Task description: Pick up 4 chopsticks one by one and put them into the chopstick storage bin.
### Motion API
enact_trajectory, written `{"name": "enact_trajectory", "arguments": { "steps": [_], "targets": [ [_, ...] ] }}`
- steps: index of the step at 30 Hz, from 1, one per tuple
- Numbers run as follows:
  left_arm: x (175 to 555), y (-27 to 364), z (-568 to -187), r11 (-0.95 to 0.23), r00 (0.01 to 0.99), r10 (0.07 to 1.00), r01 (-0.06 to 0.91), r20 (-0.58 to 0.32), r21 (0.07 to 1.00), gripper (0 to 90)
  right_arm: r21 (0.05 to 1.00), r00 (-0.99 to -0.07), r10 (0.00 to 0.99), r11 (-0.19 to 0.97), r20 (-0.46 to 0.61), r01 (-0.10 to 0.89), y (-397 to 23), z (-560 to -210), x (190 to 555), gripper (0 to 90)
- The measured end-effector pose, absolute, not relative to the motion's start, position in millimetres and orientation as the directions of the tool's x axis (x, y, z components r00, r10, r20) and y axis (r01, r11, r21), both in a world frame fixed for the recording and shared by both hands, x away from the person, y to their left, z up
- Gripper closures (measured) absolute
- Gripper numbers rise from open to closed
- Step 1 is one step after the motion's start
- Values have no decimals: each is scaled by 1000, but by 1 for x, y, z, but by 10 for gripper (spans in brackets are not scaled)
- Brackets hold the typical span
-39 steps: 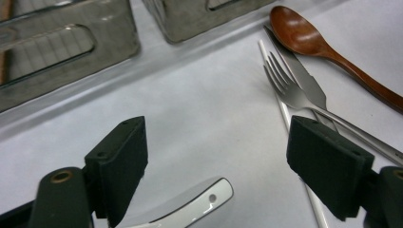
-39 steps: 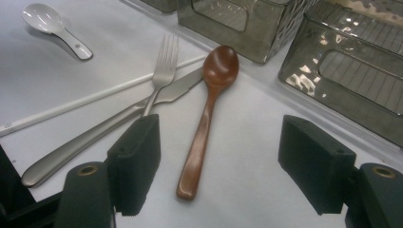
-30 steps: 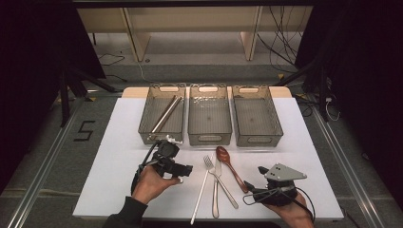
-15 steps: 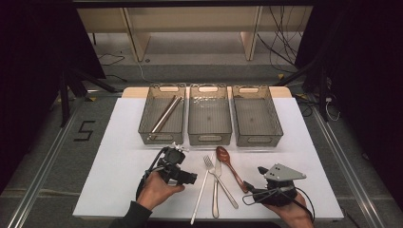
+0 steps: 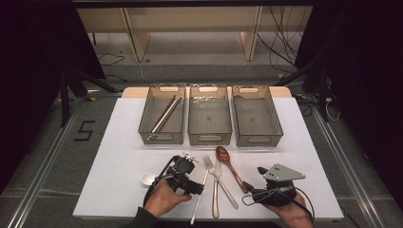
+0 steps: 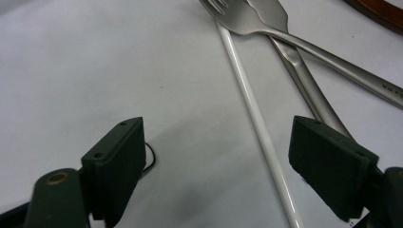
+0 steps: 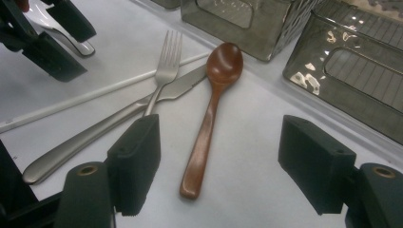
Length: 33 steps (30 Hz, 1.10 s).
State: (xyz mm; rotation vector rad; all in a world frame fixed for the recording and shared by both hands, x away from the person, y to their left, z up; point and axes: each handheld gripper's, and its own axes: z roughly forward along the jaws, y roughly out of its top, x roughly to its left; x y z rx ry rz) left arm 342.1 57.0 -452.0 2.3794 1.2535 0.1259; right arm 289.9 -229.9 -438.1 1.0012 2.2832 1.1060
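High view: three clear bins in a row at the far side of the white surface (image 5: 119, 156). Left bin (image 5: 162, 120) holds two metal sticks lying slantwise; middle bin (image 5: 209, 120) and right bin (image 5: 256, 121) look bare, some glare at the middle one's far end. Near the front lie a white stick (image 5: 199, 197), fork (image 5: 219, 179), knife (image 5: 216, 190) and brown spoon (image 5: 231, 166), bunched and crossing. A small white cup (image 5: 148, 178) sits just left of the left tool (image 5: 196, 189). Right tool (image 5: 251, 181) sits near the spoon handle; jaw detail too small here.

Left gripper view: left tool (image 6: 216, 166) spread wide, jaws just closing a little, low over the surface, pinching nothing. The white stick (image 6: 259, 133) runs between the jaws, nearer the right one. Fork (image 6: 247, 16) and knife (image 6: 304, 80) cut off at the frame edges.

Right gripper view: right tool (image 7: 218, 156) spread, pinching nothing; spoon (image 7: 209, 114) handle end lies between the jaws on the surface. Fork (image 7: 164, 66) crosses over the knife (image 7: 109, 126). Bin walls cut off top right.
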Motion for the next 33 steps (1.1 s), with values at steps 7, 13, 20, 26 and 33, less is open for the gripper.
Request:
{"name": "enact_trajectory", "arguments": {
  "steps": [7,13,20,26,33],
  "targets": [
    [338,46,-459,-524,610,784,749,-114,405,250,797,-657,752,427,-50,427,-230,-439,290,314],
    [337,41,-463,-544,622,776,742,-101,392,304,798,-658,752,426,-49,427,-230,-438,290,316],
    [335,37,-465,-563,634,770,731,-78,384,378,797,-657,752,425,-48,429,-230,-439,290,317],
    [334,36,-465,-584,642,766,718,-36,379,454,797,-657,752,425,-47,429,-230,-439,291,319],
    [338,41,-464,-577,634,772,727,-40,373,580,798,-658,751,426,-49,427,-231,-438,291,321]
  ]
}}
